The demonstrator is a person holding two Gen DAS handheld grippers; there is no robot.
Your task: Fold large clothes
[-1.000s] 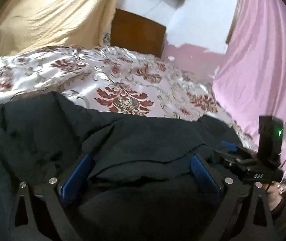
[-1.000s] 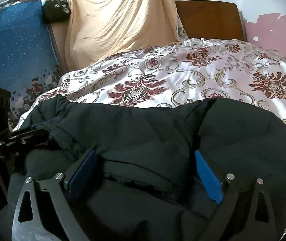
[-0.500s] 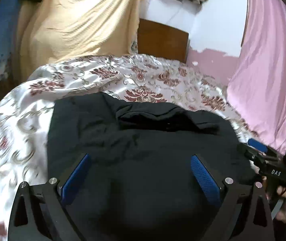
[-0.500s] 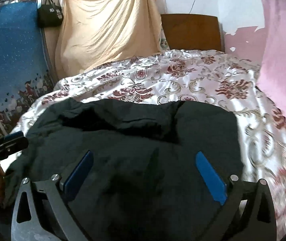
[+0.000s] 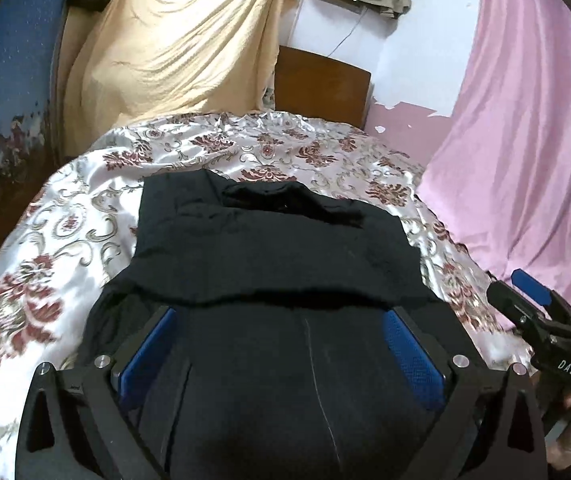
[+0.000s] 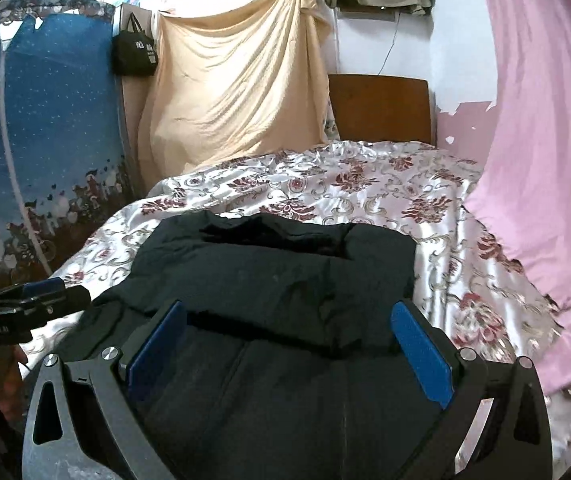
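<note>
A large black garment (image 5: 273, 264) (image 6: 281, 280) lies on the floral bedspread (image 5: 57, 240) (image 6: 365, 184), its far part folded back over the near part with a fold edge running across. My left gripper (image 5: 281, 344) hovers above the near part, blue pads wide apart, nothing pinched. My right gripper (image 6: 289, 344) hangs likewise over the near part, open, with only flat cloth below. In the left wrist view the right gripper (image 5: 533, 304) shows at the right edge; in the right wrist view the left gripper (image 6: 41, 296) shows at the left edge.
A pink curtain (image 5: 525, 120) (image 6: 545, 140) hangs on the right and reaches the bed. A beige sheet (image 5: 181, 48) and a wooden headboard (image 5: 321, 84) stand behind. A blue panel (image 6: 45, 120) with a black bag (image 6: 133, 52) is on the left.
Both grippers have pulled back and up from the garment, leaving its folded part lying flat on the bed. A second ago cloth bunched between each pair of pads; now it lies below them.
</note>
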